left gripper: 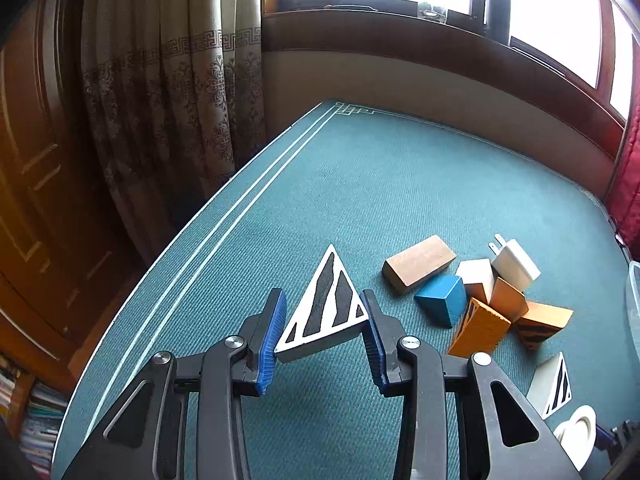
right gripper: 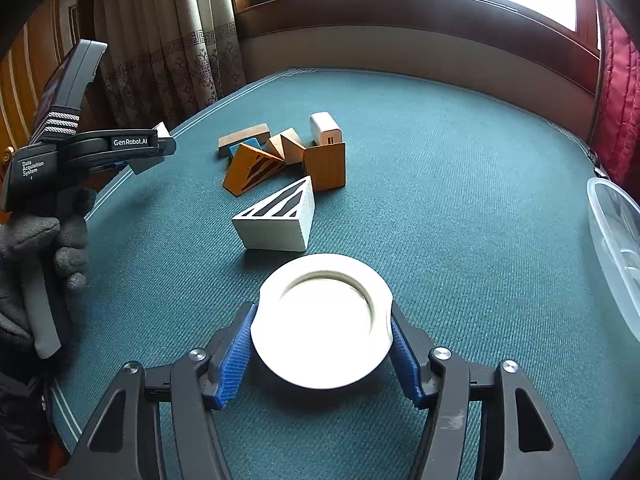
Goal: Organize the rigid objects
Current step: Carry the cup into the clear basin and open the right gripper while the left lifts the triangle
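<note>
Left claw [left gripper: 325, 334] clamps white triangular wedge [left gripper: 326, 312], black-streaked face; right claw [right gripper: 322, 344] grips smooth white round dish [right gripper: 322, 326], lower centre, above ribbed teal counter [right gripper: 460, 208].

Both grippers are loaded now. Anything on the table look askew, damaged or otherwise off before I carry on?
Nothing looks damaged or spilled. The odd one is a white wall charger, prongs out, lying among the jumbled wooden blocks. The left gripper grips a white striped wedge; the right gripper grips a white ring.
</note>
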Demonstrator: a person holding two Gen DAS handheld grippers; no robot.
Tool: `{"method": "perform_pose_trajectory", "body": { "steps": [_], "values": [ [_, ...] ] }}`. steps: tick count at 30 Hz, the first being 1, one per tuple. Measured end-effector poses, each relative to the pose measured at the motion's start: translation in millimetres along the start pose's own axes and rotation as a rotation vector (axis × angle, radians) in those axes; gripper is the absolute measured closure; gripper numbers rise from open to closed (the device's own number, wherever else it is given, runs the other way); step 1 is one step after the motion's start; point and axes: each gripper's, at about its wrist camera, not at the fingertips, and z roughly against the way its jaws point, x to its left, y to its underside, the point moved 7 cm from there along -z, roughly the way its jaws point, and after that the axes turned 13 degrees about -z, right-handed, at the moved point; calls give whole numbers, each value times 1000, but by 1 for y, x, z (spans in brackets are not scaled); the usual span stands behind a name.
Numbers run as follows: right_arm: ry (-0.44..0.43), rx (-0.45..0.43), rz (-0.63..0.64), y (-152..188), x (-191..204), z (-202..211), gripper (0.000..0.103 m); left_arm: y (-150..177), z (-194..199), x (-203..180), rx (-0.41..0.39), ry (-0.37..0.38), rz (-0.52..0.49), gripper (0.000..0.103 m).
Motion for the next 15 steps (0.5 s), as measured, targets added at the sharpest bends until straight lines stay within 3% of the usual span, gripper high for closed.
{"method": "perform_pose_trajectory", "body": {
  "steps": [7,15],
  "values": [
    [-28,-15,-50,-6,-12,10,38,-3,17,-12,-16,9,-20,64],
    [-19,-45,-173,-20,-53,33,38,-8,32,-35,-37,40,-69,65]
  ]
}}
